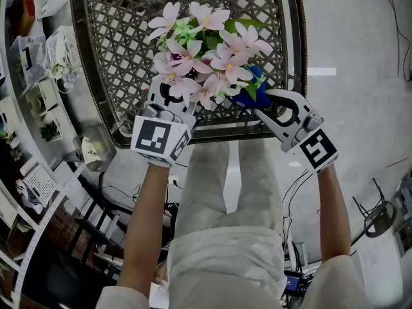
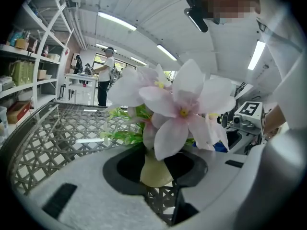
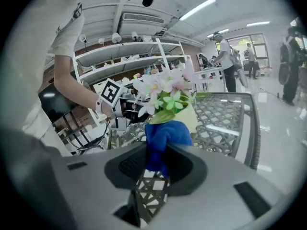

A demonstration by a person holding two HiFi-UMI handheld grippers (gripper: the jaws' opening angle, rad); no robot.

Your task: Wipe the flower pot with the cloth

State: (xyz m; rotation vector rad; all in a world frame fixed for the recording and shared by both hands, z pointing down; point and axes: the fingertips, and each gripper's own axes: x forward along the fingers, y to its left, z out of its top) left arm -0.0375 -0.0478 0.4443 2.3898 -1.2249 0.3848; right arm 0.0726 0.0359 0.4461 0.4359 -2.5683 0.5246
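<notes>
Left tongs clamped on upright flower pot, right tongs pinching blue cloth beside it

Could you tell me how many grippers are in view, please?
2. The left gripper grips the flower pot at the lattice table's near edge; the right gripper holds the blue cloth beside it. None appears hidden.

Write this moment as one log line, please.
left gripper: shut on flower pot | right gripper: shut on blue cloth, at pot's side
</notes>
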